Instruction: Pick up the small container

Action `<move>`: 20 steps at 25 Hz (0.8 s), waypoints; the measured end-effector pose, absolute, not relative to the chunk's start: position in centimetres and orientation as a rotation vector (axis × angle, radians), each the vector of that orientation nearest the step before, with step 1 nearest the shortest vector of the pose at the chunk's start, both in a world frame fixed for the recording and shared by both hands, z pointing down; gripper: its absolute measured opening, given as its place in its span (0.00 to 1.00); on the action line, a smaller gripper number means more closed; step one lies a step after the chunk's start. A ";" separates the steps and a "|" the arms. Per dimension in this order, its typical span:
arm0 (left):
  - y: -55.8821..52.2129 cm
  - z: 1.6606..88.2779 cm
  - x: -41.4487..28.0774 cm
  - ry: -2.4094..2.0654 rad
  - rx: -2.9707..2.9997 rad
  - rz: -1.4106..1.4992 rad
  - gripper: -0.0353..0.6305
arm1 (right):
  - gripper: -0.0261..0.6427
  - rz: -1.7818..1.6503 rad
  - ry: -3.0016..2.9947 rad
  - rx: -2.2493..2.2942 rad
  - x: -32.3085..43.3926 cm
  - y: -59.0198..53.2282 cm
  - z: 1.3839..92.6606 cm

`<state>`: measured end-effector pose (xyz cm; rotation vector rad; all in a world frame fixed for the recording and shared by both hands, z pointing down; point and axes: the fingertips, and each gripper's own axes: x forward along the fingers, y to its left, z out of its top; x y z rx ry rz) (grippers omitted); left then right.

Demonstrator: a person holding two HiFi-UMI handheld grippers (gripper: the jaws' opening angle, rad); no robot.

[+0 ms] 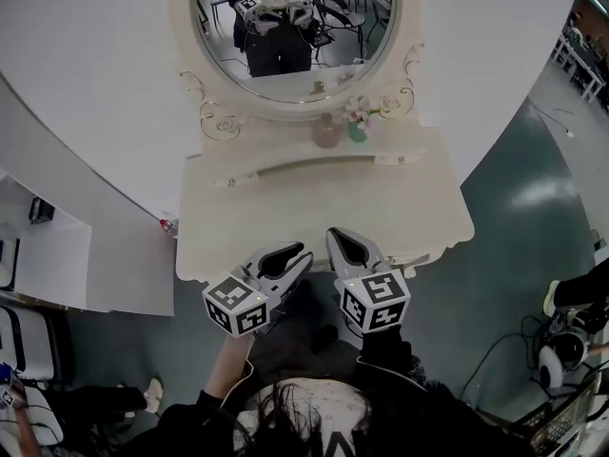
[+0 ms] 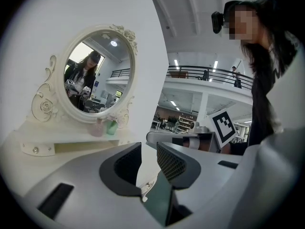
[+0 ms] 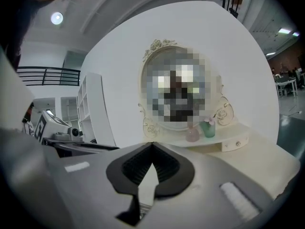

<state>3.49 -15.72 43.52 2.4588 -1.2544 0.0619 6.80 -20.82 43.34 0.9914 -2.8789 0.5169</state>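
Head view showed a white dressing-table surface [image 1: 314, 208] with an oval mirror [image 1: 285, 27] standing at its far side. Two small containers stood side by side on the raised shelf [image 1: 276, 149] under the mirror: a pink container [image 1: 326, 131] and, just to its right, a green container [image 1: 357, 131] with small flowers in it. Both were upright, and whether they touched could not be told.

The left tool [image 1: 303, 255] and the right tool [image 1: 333, 233] hung over the near edge of the surface, side by side and well apart from the containers.

Left gripper view showed the left tool [image 2: 149, 149] drawn in to a thin slit with nothing between its jaws; the pink container [image 2: 97, 127] and the green container [image 2: 111, 127] sat far off to the left.

Right gripper view showed the right tool [image 3: 152, 144] with its jaw tips met and nothing held, and both containers beyond it to the right.
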 end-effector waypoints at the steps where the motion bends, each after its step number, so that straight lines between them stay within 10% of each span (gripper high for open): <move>1: -16.0 43.5 3.4 -1.256 2.460 0.062 0.19 | 0.05 0.516 -2.880 0.992 6.7 -21.1 43.3; 20: -26.2 42.9 -0.2 -1.240 2.492 0.062 0.19 | 0.05 0.467 -2.847 1.016 3.5 -31.2 43.4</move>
